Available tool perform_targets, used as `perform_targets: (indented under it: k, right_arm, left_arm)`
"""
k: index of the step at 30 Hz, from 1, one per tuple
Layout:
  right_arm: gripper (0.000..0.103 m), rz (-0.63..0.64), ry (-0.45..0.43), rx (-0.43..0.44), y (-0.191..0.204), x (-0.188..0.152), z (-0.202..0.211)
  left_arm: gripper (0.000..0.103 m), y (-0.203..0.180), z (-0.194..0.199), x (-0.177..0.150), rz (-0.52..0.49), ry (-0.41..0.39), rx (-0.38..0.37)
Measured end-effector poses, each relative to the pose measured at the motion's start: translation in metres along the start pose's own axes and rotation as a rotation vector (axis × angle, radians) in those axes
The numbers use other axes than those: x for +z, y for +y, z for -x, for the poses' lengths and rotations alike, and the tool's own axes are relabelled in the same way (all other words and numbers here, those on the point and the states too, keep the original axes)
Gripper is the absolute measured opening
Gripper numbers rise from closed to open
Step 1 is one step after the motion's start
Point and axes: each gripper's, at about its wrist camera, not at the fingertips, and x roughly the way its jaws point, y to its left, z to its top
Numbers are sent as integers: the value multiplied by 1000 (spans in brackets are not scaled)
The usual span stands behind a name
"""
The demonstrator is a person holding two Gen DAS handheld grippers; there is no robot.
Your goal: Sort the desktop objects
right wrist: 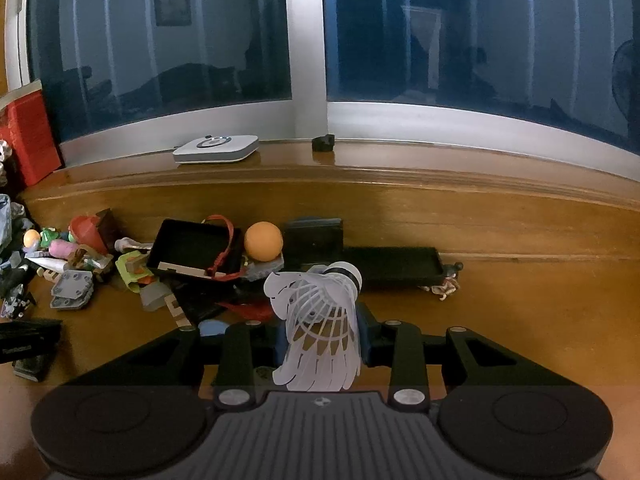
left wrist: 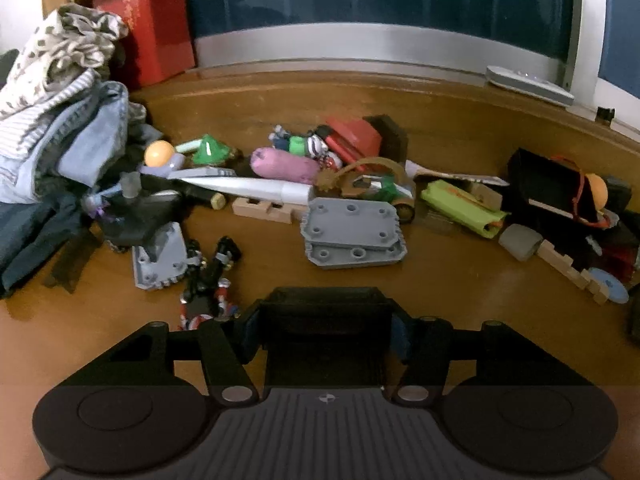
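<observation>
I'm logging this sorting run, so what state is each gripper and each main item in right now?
Right hand-held gripper: shut on the shuttlecock.
Shuttlecock: held off the desk, cork end pointing away.
Left hand-held gripper: holding nothing; open or shut, cannot tell.
Black tray: tilted on the pile, red strap across it.
Orange ball: resting beside the black tray.
Grey plates: two stacked flat.

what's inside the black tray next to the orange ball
Inside the black tray: a red strap and a pale flat strip along its front edge. The orange ball sits outside. Anything beneath them is hidden.
</observation>
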Motion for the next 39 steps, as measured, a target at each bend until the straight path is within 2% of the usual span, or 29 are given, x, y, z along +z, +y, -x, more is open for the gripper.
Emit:
perform_targets:
  k: [3, 8, 11, 16, 18, 22, 28, 30, 33, 39]
  right_arm:
    - [36, -17, -9, 3, -6, -2, 6]
    - [36, -47, -52, 9, -39, -7, 32]
    - [36, -51, -72, -5, -75, -12, 60]
    - [36, -55, -116, -75, -149, -26, 120]
    - [36, -59, -131, -127, -181, -35, 146]
    - [36, -94, -171, -266, -243, -55, 202]
    - [36, -176, -231, -513, -319, -69, 269]
    - [36, -188, -242, -577, -338, -69, 280]
    - [37, -213, -251, -641, -368, -66, 289]
    - [37, -230, -240, -683, -418, -58, 273]
  left_arm:
    - [60, -7, 14, 8, -13, -27, 2]
    - [60, -31, 44, 23, -50, -85, -7]
    - [60, -68, 69, 24, -73, -129, -32]
    - [60, -149, 109, 14, -95, -175, -136]
    - [60, -187, 125, 6, -110, -185, -201]
    - [60, -277, 157, -10, -179, -224, -394]
    - [60, -416, 198, -24, -383, -257, -713]
    - [60, -453, 211, -26, -435, -290, -790]
    - [60, -499, 222, -22, -482, -320, -875]
    - [60, -575, 218, -12, -549, -317, -970]
